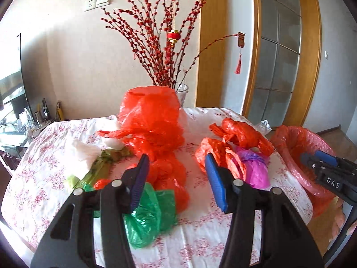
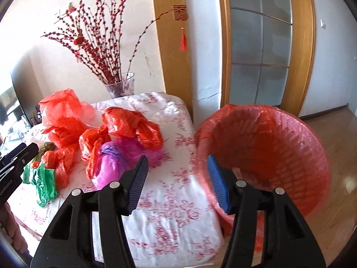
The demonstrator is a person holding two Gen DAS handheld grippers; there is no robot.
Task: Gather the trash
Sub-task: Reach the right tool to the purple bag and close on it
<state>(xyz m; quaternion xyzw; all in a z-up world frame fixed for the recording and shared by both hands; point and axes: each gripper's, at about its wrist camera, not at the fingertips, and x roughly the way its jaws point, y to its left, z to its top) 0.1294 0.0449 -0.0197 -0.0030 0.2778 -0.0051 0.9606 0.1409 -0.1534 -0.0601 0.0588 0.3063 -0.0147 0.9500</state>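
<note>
Left gripper (image 1: 177, 179): fingers parted about halfway, nothing between the pads, gripping nothing. It hovers over the desk (image 1: 200, 241), which carries a floral cloth. In its own view the left finger (image 1: 139, 183) overlaps the green bag (image 1: 147, 218) and the right finger (image 1: 215, 183) sits in front of the red-and-purple pile; whether either actually touches plastic can't be told.

Right gripper (image 2: 178, 183): fingers also roughly half open, empty, released. It's out at the desk's right edge, left finger (image 2: 138, 183) over the cloth just beside the purple bag (image 2: 111, 165), right finger (image 2: 218, 185) in front of the near rim of the trash basket (image 2: 267, 147).

Trash all on the desk:
- large red bag (image 1: 151, 120) at the back, in front of the glass vase (image 1: 183, 91) of red branches
- knotted red bag (image 1: 241, 134) toward the right edge, resting against the purple bag
- green bag at the near side, smaller red bags touching it
- white bag (image 1: 86, 151) on the left

Trash basket stands off the desk's right side, lined with a red bag; contents not clear.
</note>
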